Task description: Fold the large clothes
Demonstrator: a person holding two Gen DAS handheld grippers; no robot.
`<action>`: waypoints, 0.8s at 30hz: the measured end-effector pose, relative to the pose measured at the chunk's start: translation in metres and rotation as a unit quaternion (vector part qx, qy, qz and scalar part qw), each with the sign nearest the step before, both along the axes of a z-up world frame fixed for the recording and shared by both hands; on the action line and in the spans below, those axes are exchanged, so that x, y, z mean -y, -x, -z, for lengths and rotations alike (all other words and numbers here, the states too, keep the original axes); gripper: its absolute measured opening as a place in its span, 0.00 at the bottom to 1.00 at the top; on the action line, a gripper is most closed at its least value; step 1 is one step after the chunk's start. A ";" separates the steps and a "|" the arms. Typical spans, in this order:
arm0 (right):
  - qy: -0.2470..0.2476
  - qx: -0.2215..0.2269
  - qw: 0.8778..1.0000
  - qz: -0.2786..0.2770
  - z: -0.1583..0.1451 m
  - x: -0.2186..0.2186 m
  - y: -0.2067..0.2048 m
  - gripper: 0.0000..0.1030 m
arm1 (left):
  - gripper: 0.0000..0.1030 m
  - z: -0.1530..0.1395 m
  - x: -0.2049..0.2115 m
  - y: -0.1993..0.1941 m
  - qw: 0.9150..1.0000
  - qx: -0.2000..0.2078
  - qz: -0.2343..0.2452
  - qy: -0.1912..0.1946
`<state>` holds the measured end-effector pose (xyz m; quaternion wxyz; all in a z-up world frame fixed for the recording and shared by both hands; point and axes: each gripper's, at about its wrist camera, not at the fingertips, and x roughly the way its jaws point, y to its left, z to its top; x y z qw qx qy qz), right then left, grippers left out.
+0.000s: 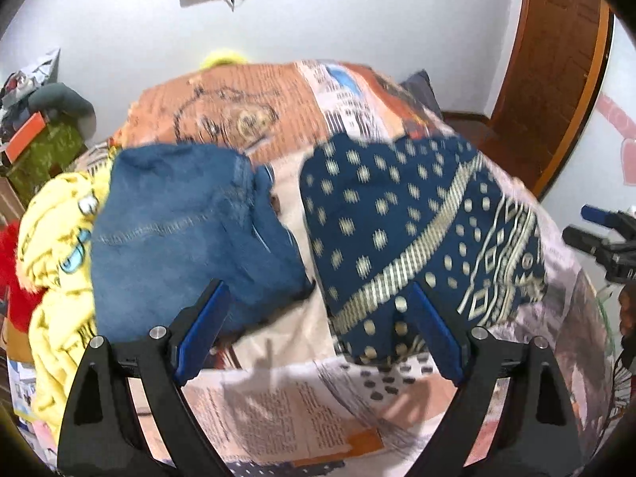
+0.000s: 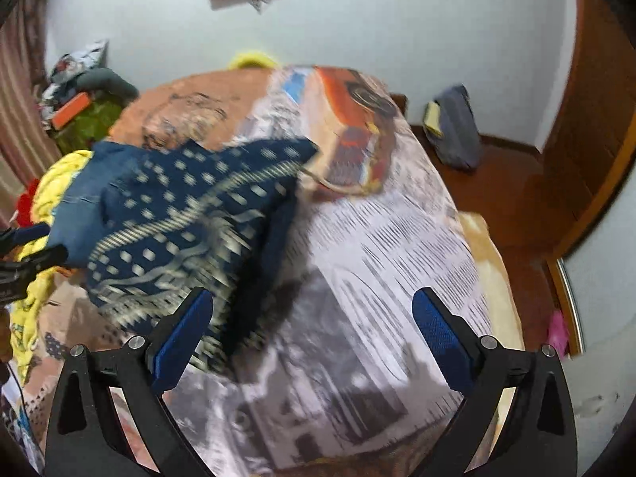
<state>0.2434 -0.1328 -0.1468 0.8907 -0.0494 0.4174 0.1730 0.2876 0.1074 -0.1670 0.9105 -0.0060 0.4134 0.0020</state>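
A navy patterned garment [image 1: 401, 214] with cream dots and stripes lies bunched on the printed bedspread [image 1: 286, 397]. It also shows in the right wrist view [image 2: 187, 218]. Folded blue jeans [image 1: 179, 230] lie to its left. My left gripper [image 1: 318, 318] is open and empty, just above the near edge of the navy garment and the jeans. My right gripper [image 2: 310, 330] is open and empty over the bedspread [image 2: 397, 278], with the navy garment by its left finger. The right gripper shows at the right edge of the left wrist view [image 1: 604, 238].
A yellow printed cloth [image 1: 55, 262] and something red [image 1: 8, 262] lie at the bed's left. Cluttered storage [image 1: 35, 131] stands at far left. A grey bag [image 2: 457, 131] sits on the wooden floor by the wall. A wooden door [image 1: 556, 79] is at right.
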 end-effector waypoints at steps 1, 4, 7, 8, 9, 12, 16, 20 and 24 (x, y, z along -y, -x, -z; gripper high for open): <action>-0.003 0.003 1.000 -0.007 -0.002 -0.006 -0.001 0.97 | 0.88 -0.006 -0.003 -0.002 1.000 0.008 -0.002 0.001; -0.012 0.006 1.000 -0.024 -0.002 -0.019 -0.009 0.97 | 0.89 -0.015 -0.010 -0.012 1.000 0.019 -0.005 0.004; -0.024 -0.006 0.999 -0.039 0.005 -0.033 -0.022 0.97 | 0.89 -0.012 -0.015 -0.027 1.000 0.012 -0.003 0.017; -0.028 -0.011 0.999 -0.042 0.008 -0.036 -0.026 0.97 | 0.89 -0.008 -0.015 -0.033 1.000 0.005 0.001 0.026; -0.031 -0.018 0.998 -0.044 0.011 -0.040 -0.031 0.97 | 0.89 -0.004 -0.015 -0.037 1.000 0.001 0.003 0.031; -0.036 -0.038 0.997 -0.048 0.025 -0.048 -0.045 0.97 | 0.89 0.013 -0.015 -0.055 0.998 -0.021 0.013 0.052; -0.070 -0.090 0.992 -0.045 0.046 -0.049 -0.063 0.97 | 0.89 0.043 -0.018 -0.081 0.991 -0.064 0.024 0.113; -0.120 -0.152 0.980 -0.043 0.068 -0.045 -0.082 0.97 | 0.89 0.063 -0.020 -0.100 0.982 -0.090 0.033 0.161; -0.162 -0.202 0.964 -0.051 0.088 -0.040 -0.097 0.97 | 0.89 0.081 -0.027 -0.118 0.966 -0.116 0.036 0.228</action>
